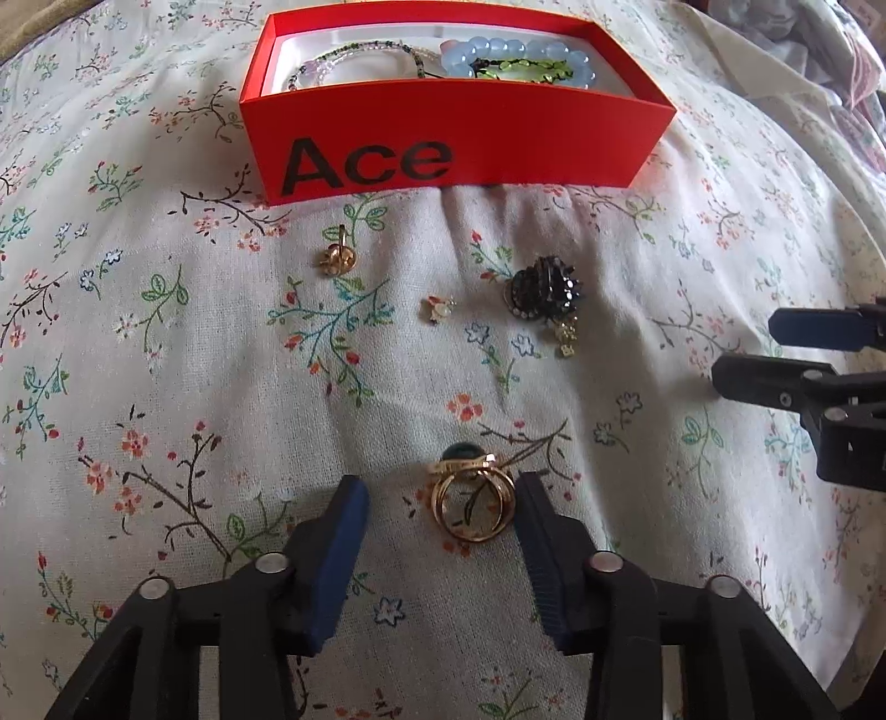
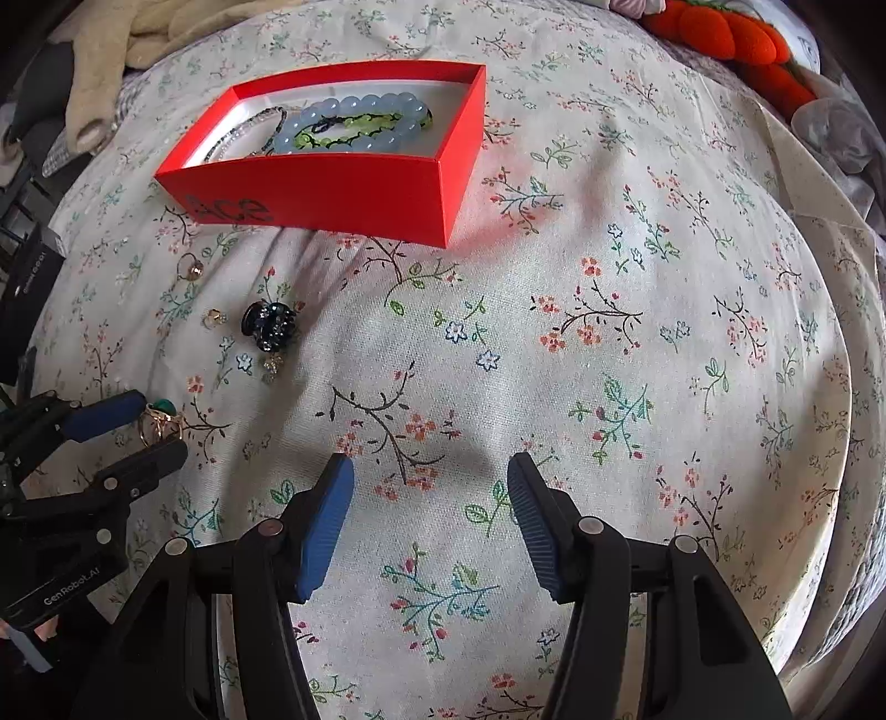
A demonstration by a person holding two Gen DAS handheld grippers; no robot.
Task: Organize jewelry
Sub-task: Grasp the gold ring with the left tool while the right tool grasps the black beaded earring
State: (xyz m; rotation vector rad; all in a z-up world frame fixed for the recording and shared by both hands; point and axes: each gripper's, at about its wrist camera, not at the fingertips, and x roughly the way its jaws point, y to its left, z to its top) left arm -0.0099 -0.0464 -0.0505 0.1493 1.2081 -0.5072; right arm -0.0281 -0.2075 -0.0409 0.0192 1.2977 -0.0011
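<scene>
A gold ring with a green stone (image 1: 469, 495) lies on the floral cloth between the open fingers of my left gripper (image 1: 440, 487), close to the right pad; it also shows in the right wrist view (image 2: 159, 421). A red "Ace" box (image 1: 459, 144) (image 2: 332, 191) holds a blue bead bracelet (image 1: 515, 55), a green bracelet and a thin bead strand. Loose on the cloth lie a gold ring (image 1: 336, 257), a small charm (image 1: 438, 308) and a dark jewelled brooch (image 1: 545, 291) (image 2: 268, 324). My right gripper (image 2: 431, 476) is open and empty over bare cloth.
The floral cloth (image 2: 609, 332) covers a rounded soft surface. An orange plush item (image 2: 736, 39) lies at the far right edge, and beige fabric (image 2: 99, 72) lies at the far left. A dark device (image 2: 27, 277) sits left.
</scene>
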